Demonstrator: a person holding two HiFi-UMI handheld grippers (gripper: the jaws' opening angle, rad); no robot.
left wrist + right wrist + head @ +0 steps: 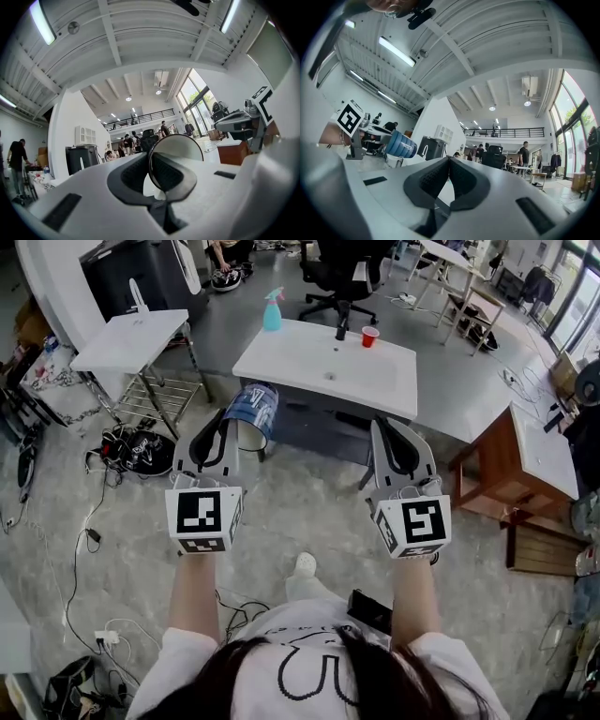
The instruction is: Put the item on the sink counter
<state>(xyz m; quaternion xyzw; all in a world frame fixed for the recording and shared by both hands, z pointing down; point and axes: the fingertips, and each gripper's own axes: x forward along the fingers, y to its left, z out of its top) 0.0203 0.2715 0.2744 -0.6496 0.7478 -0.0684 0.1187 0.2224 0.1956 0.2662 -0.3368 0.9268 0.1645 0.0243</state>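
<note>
1 blue cup (253,409) hangs on its side just in front of the sink counter (300,357), its rim pinched by the left gripper (225,427), probably to carry it there, while the right gripper (398,432) is closed on nothing.

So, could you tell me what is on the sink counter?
A blue spray bottle, a red cup and a black tap stand on the sink counter. The blue cup in the left gripper hides part of its near left edge.

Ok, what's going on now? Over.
Left gripper shut on blue cup; right gripper shut, empty. Cup not yet on sink counter. Spray bottle, red cup at far edge.
</note>
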